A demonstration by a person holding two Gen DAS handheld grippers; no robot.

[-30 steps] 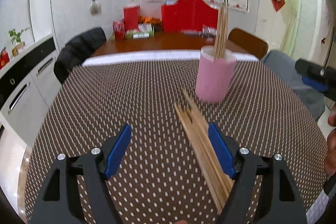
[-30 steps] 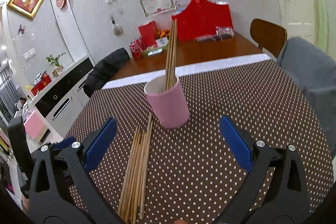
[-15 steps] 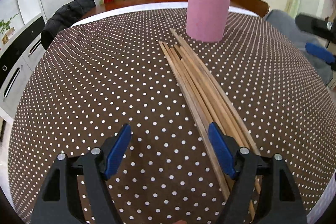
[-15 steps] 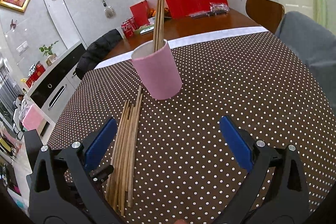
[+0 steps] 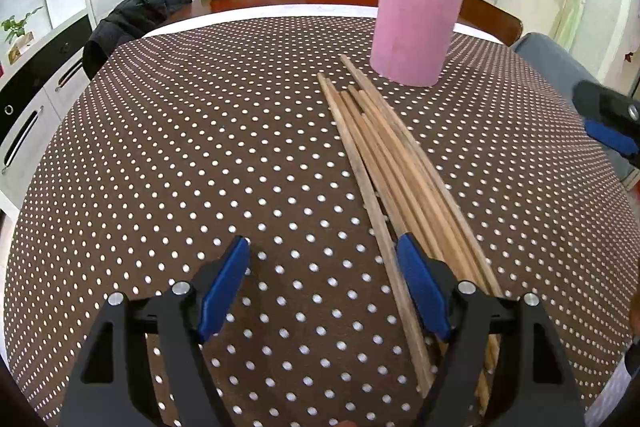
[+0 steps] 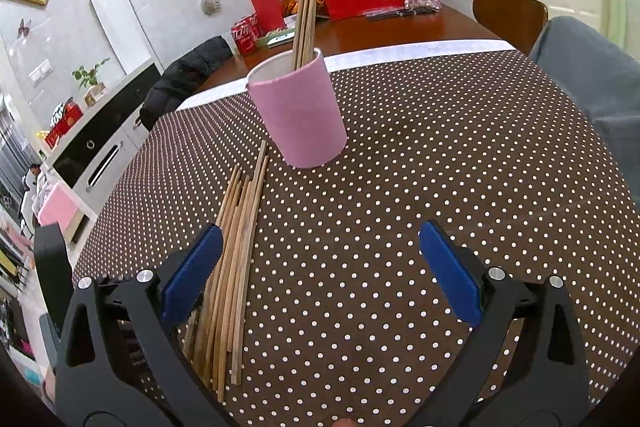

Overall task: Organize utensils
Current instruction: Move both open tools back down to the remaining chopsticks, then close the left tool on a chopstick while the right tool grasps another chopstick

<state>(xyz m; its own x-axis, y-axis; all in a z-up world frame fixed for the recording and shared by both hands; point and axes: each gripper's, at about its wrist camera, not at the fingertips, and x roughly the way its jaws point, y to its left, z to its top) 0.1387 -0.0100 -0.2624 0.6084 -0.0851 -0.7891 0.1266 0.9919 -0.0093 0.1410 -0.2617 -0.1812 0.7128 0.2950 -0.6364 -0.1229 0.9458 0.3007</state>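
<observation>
Several loose chopsticks point(image 5: 400, 163) lie side by side in a bundle on the dotted desk point(image 5: 200, 155), their far tips just short of the pink cup point(image 5: 412, 31), which stands toward the far edge and already holds a few upright chopsticks point(image 6: 306, 7). In the left wrist view the bundle's near ends run under the right-hand finger point(image 5: 420, 287) of the left gripper point(image 5: 322, 283); the fingers are spread wide and hold nothing. The right gripper point(image 6: 320, 271) hangs over the desk with its fingers equally wide apart and empty, the bundle passing beneath its left-hand finger point(image 6: 192, 275).

The step in hand looks like picking up the next stick or sticks for the cup. To do it well, the left gripper should shift toward the bundle so that the wood sits between the fingers, not under one of them. The sticks lie flat and thin, so the fingertips need to come down to touch the cloth on both sides before closing. Gripping near the thick ends would leave a long free length to steer into the cup. Closing on the whole fan at once risks some sticks slipping out or crossing; taking one or a pair from the outer side of the bundle seems safer. The cup looks light and could tip if struck by a stick.
</observation>
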